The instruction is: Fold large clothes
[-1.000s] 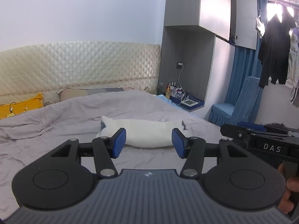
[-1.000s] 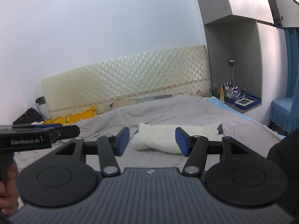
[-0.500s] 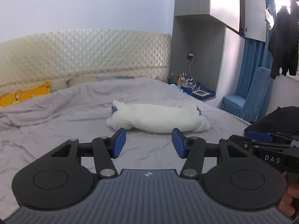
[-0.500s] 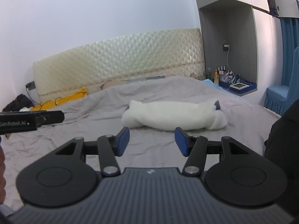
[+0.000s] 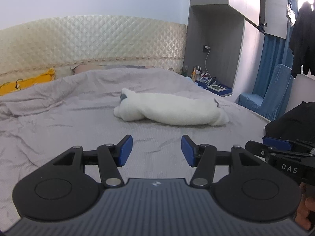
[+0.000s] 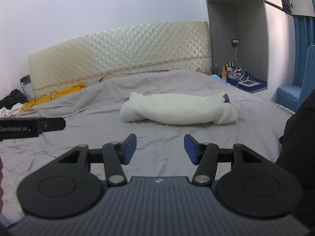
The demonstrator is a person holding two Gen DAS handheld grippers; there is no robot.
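Observation:
A white fluffy garment lies bunched in a long roll across the middle of the grey bed, with small grey patches at its ends. It also shows in the right wrist view. My left gripper is open and empty, held above the sheet short of the garment. My right gripper is open and empty too, at about the same distance from the garment. Each gripper shows at the edge of the other's view, the right one beside the left and the left one beside the right.
A quilted cream headboard backs the bed. A yellow item lies at the far left. A grey cabinet niche with bottles and a blue tray stands right. A blue covered chair and dark clothing are at the right.
Both grippers have tilted down and moved closer to the bed, so the white garment sits higher and larger in both views. Both jaws stay open.

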